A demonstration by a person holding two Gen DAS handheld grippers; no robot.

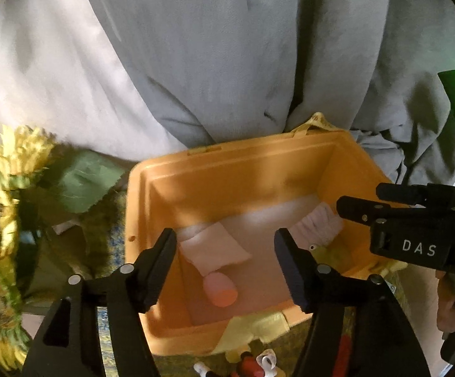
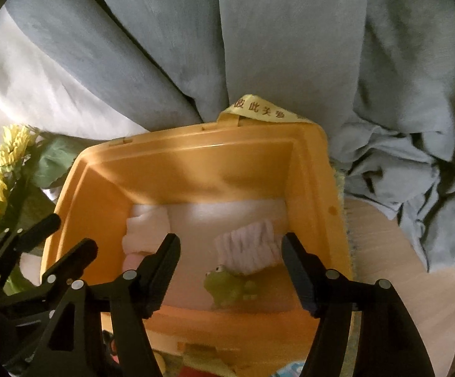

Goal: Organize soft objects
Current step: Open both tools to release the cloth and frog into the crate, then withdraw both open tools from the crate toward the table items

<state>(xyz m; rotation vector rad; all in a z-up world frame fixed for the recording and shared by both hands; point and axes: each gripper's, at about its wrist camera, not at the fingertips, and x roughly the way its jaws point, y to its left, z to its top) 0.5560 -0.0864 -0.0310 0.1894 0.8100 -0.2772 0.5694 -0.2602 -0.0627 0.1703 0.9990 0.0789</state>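
While both grippers hang empty over it, the orange bin [image 2: 309, 169] fills the middle of each view, backed from 10 to 2 o'clock by grey bedding [image 2: 259, 47], with fake sunflowers [image 1: 10, 169] at 9 o'clock of the bin and a bare round wooden table [image 2: 416, 267] at 3 o'clock. Inside, the soft things already lie on the floor: a pale folded cloth [image 2: 145, 232] at 9 o'clock, a ribbed pink cloth [image 2: 249, 248] near centre, a green frog toy [image 2: 230, 286] touching its near edge, and a small pink roll [image 1: 219, 289] seen from the left camera. Judging by this, a drop into the bin seems finished and the hunt for the next piece is in hand; more oddments, too cut off to name, lie at 6 o'clock outside the near wall, so the next move probably calls for drawing back and tipping down toward them. The left gripper [image 1: 224, 267] points over the near rim, jaws spread wide, nothing between them. The right gripper [image 2: 229, 267] sits just beside it at its 3 o'clock, angled likewise into the bin, jaws equally spread and holding nothing.
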